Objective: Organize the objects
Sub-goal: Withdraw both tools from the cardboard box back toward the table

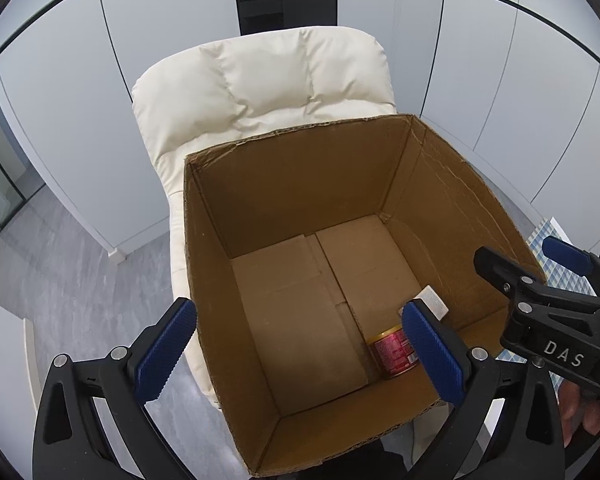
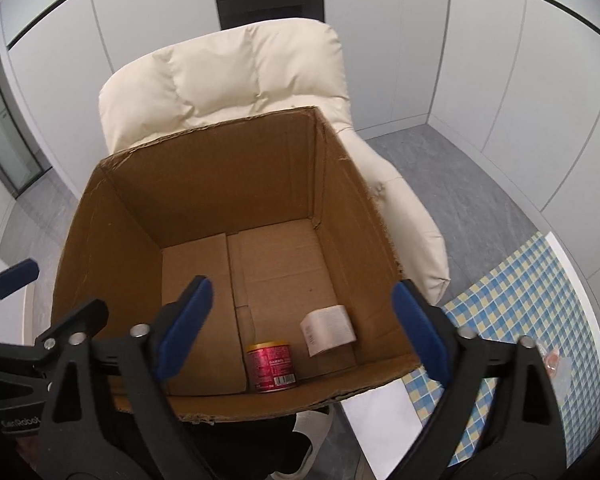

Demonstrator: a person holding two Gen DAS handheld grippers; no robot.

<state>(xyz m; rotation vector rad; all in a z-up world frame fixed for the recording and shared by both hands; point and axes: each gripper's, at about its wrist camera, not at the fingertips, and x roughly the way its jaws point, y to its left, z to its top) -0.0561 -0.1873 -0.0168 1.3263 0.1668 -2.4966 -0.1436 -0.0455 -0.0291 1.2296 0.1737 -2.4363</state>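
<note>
Both hand-held grippers (image 1: pixel 300 352) (image 2: pixel 304 332) tilted down over the box (image 2: pixel 220 160) (jaws wide, empty)

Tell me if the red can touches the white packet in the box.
Apart. The right wrist view shows bare cardboard floor between the red can and the white packet.

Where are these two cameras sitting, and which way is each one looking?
Left wrist view: rides on the left hand-held gripper, looking down into the cardboard box; its blue fingers stand open, and the right hand-held gripper pokes in at right.
Right wrist view: rides on the right hand-held gripper, looking down into the box too; open fingers, a shoe below.
Both share the box, red can, white packet and cream chair.
</note>
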